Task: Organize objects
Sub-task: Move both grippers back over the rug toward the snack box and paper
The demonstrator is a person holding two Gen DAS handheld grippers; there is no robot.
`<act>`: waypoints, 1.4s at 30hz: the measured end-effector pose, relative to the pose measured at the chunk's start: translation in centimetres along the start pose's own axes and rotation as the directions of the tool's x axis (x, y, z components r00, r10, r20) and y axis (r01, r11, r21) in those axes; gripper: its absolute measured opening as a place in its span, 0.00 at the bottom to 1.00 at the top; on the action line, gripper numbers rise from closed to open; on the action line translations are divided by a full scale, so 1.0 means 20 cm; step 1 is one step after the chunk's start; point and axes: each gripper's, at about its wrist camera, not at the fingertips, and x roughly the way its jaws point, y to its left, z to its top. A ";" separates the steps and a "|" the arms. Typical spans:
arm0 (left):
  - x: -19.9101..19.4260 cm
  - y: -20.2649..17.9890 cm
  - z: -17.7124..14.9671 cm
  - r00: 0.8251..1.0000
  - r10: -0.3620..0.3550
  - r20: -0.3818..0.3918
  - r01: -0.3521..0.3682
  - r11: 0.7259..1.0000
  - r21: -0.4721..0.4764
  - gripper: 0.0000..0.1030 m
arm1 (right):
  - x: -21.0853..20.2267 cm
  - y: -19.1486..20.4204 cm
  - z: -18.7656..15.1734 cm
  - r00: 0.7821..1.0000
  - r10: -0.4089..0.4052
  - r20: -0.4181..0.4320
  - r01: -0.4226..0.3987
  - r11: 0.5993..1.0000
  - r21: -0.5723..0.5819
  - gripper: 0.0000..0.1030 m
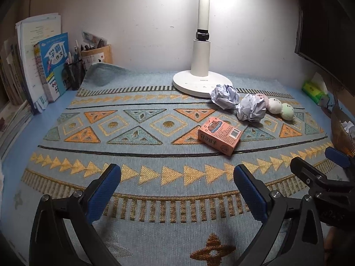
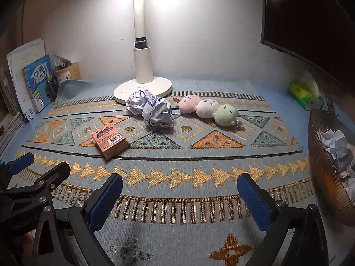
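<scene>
two grippers: you hold your left gripper (image 1: 177, 188) and your right gripper (image 2: 179, 197) low over the near edge of the mat (image 2: 177, 239). both have their blue fingers wide apart and nothing between them.
near job left: the pink box (image 2: 110, 141) lies flat on the mat, closest to your left gripper and a bit ahead of it. nobody is touching it. it looks like it still needs a home.
basket: the brown wire basket (image 2: 319, 155) sits at the right edge, next to your right gripper. some crumpled paper (image 2: 335, 146) is already inside, so it seems part of the tidy-up is done.
middle job left: two paper balls (image 2: 150, 109) sit on the mat, touching each other, right in front of the lamp base (image 2: 143, 89). they probably belong in the basket too.
toy: the soft toy (image 2: 208, 108) with three round balls, pink, white and green, lies on its side just right of the paper balls. it is not put away yet.
far back: books (image 1: 53, 66) and a pen cup (image 1: 75, 75) stand at the left by the wall. a green tissue pack (image 2: 300, 93) sits far right.
how far along: you have started, but most of it is left, about four things on the mat.
</scene>
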 end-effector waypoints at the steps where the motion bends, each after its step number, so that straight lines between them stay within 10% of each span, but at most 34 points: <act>1: 0.00 0.00 0.00 1.000 0.004 -0.003 -0.004 1.000 0.002 0.99 | 0.00 0.01 0.00 1.000 -0.010 0.001 0.010 1.000 -0.008 1.00; 15: 0.03 -0.09 0.03 0.999 0.006 -0.042 -0.002 0.997 0.083 0.99 | -0.03 -0.05 0.00 1.000 -0.003 0.031 0.001 0.998 0.057 1.00; 24: 0.18 -0.17 0.16 0.988 -0.112 -0.108 0.116 0.992 0.040 0.99 | -0.01 -0.18 0.01 0.999 0.032 0.023 -0.035 0.983 0.182 1.00; 36: 0.33 0.04 0.20 0.982 0.072 -0.172 -0.078 0.997 -0.027 0.96 | 0.01 -0.19 0.01 0.999 0.051 -0.002 -0.050 0.978 0.204 1.00; 42: 0.33 0.09 0.20 0.980 -0.098 -0.173 0.077 0.990 -0.121 0.96 | 0.07 -0.17 0.07 0.978 0.183 -0.097 -0.169 0.975 0.144 1.00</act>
